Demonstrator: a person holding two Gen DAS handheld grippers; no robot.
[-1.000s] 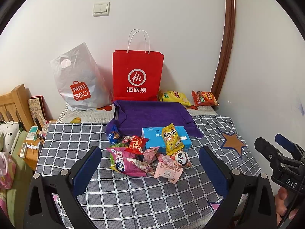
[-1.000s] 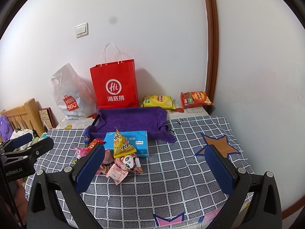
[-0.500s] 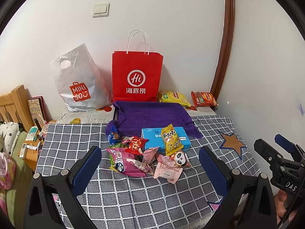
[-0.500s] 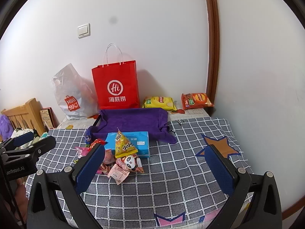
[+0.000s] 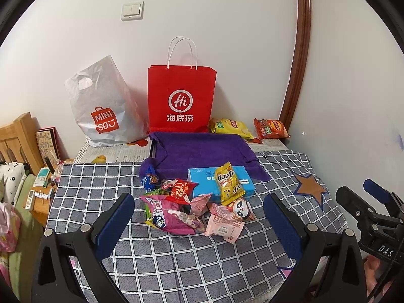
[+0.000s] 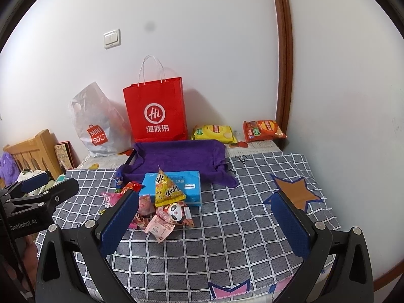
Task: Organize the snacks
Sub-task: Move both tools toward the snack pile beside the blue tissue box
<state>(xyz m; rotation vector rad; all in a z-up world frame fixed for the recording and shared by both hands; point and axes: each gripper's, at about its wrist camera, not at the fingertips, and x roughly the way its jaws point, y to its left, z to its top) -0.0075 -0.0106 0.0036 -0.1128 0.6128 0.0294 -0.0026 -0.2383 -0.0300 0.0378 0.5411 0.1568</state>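
A heap of small snack packets (image 5: 192, 207) lies on the grey checked cloth (image 5: 176, 257), against a blue box (image 5: 209, 180). A yellow triangular packet (image 5: 228, 184) (image 6: 166, 189) leans on the box, with a panda packet (image 6: 175, 210) and a pink packet (image 5: 224, 228) in front. Behind them a purple towel covers a tray (image 5: 199, 149) (image 6: 176, 159). My left gripper (image 5: 199, 217) is open, held back from the heap and above the cloth. My right gripper (image 6: 202, 217) is open too, right of the heap, empty.
A red paper bag (image 5: 181, 101) and a white plastic bag (image 5: 103, 108) stand against the wall. Yellow (image 5: 231, 127) and orange (image 5: 271, 128) chip bags lie at the back right. A wooden bed frame and a cluttered stand (image 5: 38, 189) are at the left. Walls close off the back and right.
Both views have shifted slightly; the scene looks a little lower and nearer. The snacks have not moved, and both grippers stay open.
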